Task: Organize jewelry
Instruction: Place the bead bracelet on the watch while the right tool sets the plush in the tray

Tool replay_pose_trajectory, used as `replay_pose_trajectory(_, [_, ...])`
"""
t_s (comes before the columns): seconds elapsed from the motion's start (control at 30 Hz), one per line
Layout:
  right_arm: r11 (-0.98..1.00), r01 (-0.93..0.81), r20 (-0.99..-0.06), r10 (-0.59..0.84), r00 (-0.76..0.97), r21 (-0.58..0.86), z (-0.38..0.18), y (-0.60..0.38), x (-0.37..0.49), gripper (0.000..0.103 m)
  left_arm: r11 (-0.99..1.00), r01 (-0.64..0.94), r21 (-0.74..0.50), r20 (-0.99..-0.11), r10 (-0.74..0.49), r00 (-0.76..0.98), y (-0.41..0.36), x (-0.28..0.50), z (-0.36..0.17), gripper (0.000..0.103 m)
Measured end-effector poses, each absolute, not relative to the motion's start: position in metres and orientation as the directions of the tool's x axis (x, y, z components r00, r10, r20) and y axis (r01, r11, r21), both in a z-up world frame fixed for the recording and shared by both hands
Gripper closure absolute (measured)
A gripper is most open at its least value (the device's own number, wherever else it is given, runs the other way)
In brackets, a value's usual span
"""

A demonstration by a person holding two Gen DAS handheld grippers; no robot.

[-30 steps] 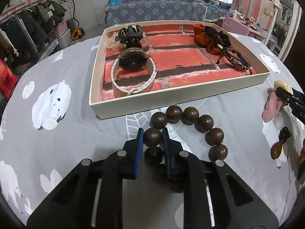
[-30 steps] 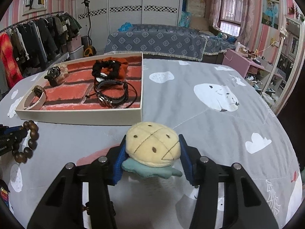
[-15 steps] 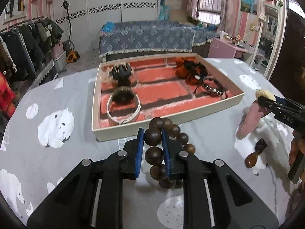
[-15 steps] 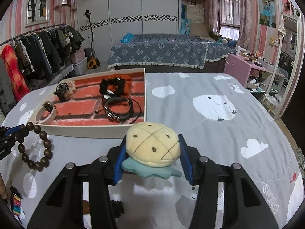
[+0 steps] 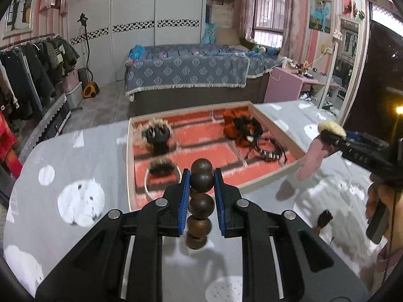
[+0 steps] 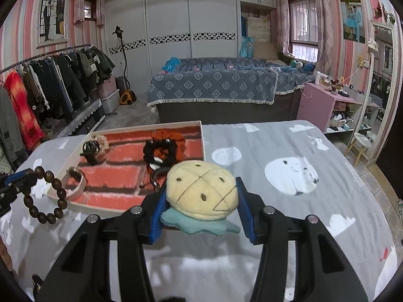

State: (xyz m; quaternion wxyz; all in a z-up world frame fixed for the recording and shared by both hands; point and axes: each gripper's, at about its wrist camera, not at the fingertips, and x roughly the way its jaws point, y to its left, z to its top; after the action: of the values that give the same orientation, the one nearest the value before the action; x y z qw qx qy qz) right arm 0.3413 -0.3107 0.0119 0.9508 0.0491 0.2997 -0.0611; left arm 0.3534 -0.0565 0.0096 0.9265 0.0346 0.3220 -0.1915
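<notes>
Two grippers are loaded at once. The left gripper (image 5: pixel 201 182) is closed on one bead of a dark wooden bead bracelet (image 5: pixel 200 202), its blue pads (image 5: pixel 184 196) pinching the bead while the rest of the string hangs free below, clear of the grey worktop (image 5: pixel 75 226). The right gripper (image 6: pixel 201 206) clamps a plush hair clip (image 6: pixel 201 192), a cream stuffed top on a teal base, held between its pads above the cloth.

Just ahead of both grippers sits the shallow tray (image 5: pixel 267 176) with the red brick-pattern floor. Already inside it are a black claw clip (image 5: pixel 156 136) at the far left, a watch (image 5: pixel 162 173) nearer, and an orange and black scrunchie (image 5: pixel 239 124) with a dark cord bracelet (image 5: pixel 270 152) on the right.

The step in hand looks like carrying both pieces over the near wall. To do it well, I would keep the bracelet high enough that its dangling loop clears the rim, then set it down in the bare middle strip between the watch and the cord bracelet, letting the beads settle before opening. The clip wants a free patch too, probably further back, so nothing piles up. Off to the right of the left gripper, a small brown piece (image 5: pixel 322 220) lies on the cloth, waiting.
</notes>
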Motion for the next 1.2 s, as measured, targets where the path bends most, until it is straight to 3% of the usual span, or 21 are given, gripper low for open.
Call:
replay_pose_trajectory(0.23, [0.988,0.139,-0.582,-0.075,0.81,0.066,0.008,-0.304,0.369,0.054,0.924,0.365,-0.115,-0.602,-0.357,0.715,-0.046,0.389,0.02,0.085])
replay_pose_trajectory(0.5, [0.988,0.144,-0.593,-0.087,0.8,0.049,-0.002,-0.298,0.393,0.053,0.951,0.277,-0.14,-0.658,-0.299,0.691,-0.026,0.427,-0.015,0.085])
replay_pose_trajectory(1.2, [0.992,0.115,-0.66,-0.115,0.742,-0.043,-0.042,-0.28,0.419,0.052,0.975,0.188,-0.121,-0.702,-0.218,0.678,-0.007,0.455,-0.058,0.085])
